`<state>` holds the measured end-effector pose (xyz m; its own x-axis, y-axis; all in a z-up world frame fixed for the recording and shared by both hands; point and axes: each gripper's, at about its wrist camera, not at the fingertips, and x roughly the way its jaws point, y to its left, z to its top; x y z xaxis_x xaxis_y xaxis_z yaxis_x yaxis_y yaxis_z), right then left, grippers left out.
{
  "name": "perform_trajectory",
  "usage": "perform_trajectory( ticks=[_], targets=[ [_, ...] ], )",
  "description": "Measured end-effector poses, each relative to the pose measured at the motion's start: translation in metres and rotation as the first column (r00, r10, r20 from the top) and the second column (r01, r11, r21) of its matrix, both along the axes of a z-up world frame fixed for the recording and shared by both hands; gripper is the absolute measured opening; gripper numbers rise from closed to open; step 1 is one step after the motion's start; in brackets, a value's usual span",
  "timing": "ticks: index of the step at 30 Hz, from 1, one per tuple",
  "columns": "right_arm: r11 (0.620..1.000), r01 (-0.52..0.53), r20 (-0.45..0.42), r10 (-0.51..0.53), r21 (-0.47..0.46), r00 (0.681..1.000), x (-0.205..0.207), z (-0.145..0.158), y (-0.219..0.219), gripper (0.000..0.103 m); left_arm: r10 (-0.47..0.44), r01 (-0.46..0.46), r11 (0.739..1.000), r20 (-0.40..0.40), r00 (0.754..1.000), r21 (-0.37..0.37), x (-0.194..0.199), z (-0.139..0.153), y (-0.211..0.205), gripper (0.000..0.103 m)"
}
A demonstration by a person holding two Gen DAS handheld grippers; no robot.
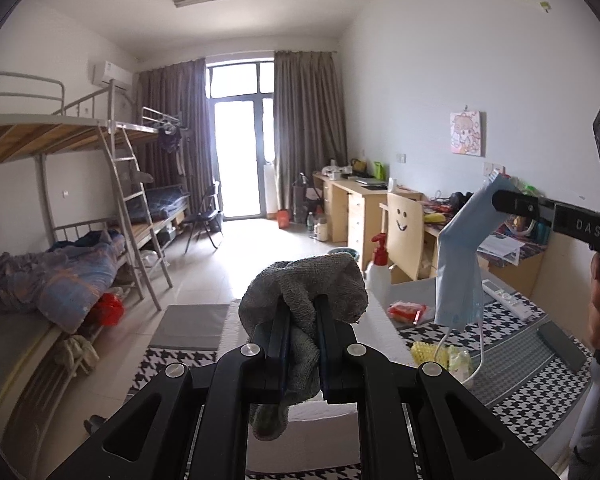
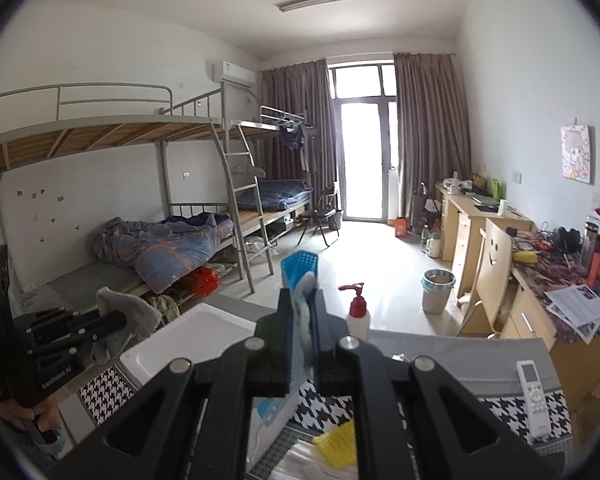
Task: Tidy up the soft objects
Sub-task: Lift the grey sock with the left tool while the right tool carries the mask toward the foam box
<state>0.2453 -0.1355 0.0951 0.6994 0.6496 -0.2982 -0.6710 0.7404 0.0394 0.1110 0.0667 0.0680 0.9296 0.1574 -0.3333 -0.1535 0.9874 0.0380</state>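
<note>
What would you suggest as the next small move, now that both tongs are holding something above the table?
Probably lower the left tongs toward the white tray and release the grey cloth there: both tongs are shut on soft items held in the air, the right tongs on the blue face mask, and the tray looks nearest the cloth.

A shared dormitory room is indicated: metal bunk beds [image 2: 148,184] with rumpled bedding [image 2: 168,248], wooden desks [image 2: 484,220] along one wall, curtains [image 2: 428,132], and a wall air conditioner [image 2: 234,72].
</note>
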Motion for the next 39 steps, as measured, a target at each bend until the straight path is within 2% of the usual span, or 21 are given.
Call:
perform_trajectory(
  ticks=[17, 39],
  targets=[
    [0.997, -0.075, -0.009, 0.075, -0.008, 0.997, 0.002, 0.007, 0.049, 0.01, 0.058, -0.058, 0.998, 0.002, 0.998, -0.002, -0.011, -0.008, 0.02, 0.012],
    [0.966, -0.179, -0.089, 0.165, -0.185, 0.982, -0.005, -0.043, 0.109, 0.01, 0.135, -0.134, 0.991, 0.011, 0.991, -0.018, -0.033, -0.012, 0.046, 0.012]
  ],
)
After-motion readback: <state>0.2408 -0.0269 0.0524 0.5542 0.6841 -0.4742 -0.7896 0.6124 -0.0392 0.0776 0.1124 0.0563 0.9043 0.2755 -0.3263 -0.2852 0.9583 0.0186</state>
